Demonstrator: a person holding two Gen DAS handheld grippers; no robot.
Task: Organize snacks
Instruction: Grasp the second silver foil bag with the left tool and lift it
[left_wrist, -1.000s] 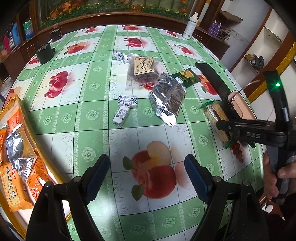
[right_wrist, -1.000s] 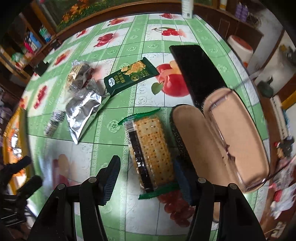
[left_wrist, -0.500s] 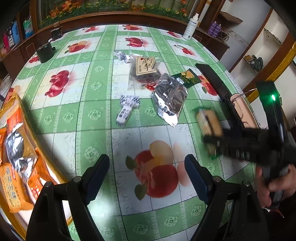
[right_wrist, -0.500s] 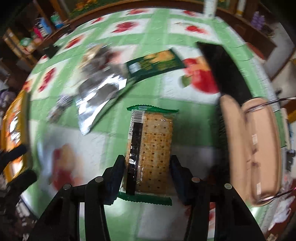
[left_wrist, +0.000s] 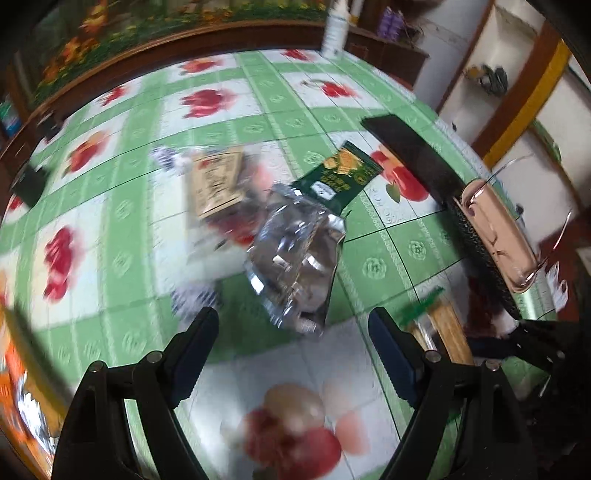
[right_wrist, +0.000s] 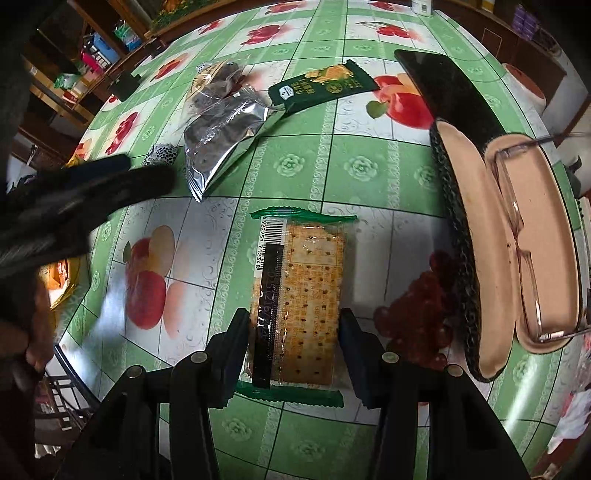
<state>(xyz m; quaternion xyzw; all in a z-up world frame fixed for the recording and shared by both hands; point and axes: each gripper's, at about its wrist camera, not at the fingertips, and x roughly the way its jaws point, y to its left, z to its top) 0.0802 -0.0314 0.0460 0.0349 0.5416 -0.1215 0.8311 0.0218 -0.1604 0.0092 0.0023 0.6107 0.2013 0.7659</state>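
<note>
My right gripper (right_wrist: 293, 345) is shut on a cracker pack (right_wrist: 297, 295) with green ends and holds it over the table. The pack also shows at the right of the left wrist view (left_wrist: 445, 332). My left gripper (left_wrist: 291, 350) is open and empty, just short of a silver foil bag (left_wrist: 297, 256). A dark green snack pack (left_wrist: 338, 177) and a clear bag with a tan label (left_wrist: 218, 182) lie beyond it. The left gripper shows blurred at the left of the right wrist view (right_wrist: 88, 192).
An open glasses case (right_wrist: 517, 243) with glasses lies right of the cracker pack, a black slab (right_wrist: 447, 92) behind it. Small patterned packets (right_wrist: 160, 155) lie left of the foil bag. Orange snack bags (left_wrist: 14, 373) sit at the left edge. A white bottle (left_wrist: 334, 27) stands at the back.
My right gripper closed on the cracker pack and lifted it off the table, carrying it left. My left gripper swung right and forward toward the silver foil bag.
</note>
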